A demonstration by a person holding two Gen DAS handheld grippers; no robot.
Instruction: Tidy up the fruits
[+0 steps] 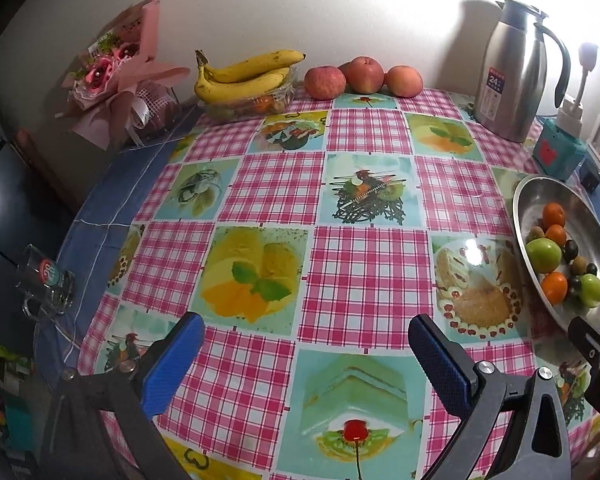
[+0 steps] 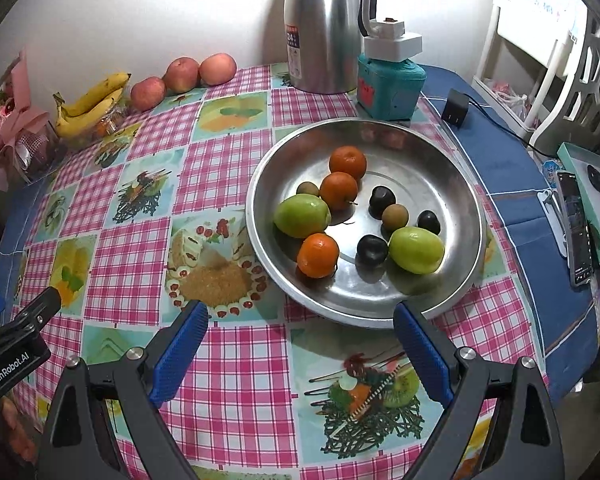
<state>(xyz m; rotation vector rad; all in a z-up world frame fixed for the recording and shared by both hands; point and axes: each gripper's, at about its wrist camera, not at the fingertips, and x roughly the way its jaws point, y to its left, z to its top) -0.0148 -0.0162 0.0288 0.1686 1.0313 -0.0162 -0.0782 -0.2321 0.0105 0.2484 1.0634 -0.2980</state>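
A steel bowl [image 2: 432,152] sits on the table right of centre and holds three oranges [image 2: 347,162], two green fruits [image 2: 302,215], dark plums [image 2: 382,200] and small brown fruits [image 2: 395,217]. It also shows in the left wrist view [image 1: 540,192]. Bananas [image 1: 244,76] lie on a clear dish [image 1: 252,106] at the back, with three apples [image 1: 364,74] beside them. My right gripper [image 2: 300,344] is open and empty, just short of the bowl's near rim. My left gripper [image 1: 306,352] is open and empty over the tablecloth.
A steel thermos jug [image 2: 324,28] and a teal box [image 2: 390,84] stand behind the bowl. A pink bouquet [image 1: 116,72] is at the back left, a glass mug [image 1: 46,284] at the left edge. A phone [image 2: 576,224] and charger [image 2: 454,108] lie right.
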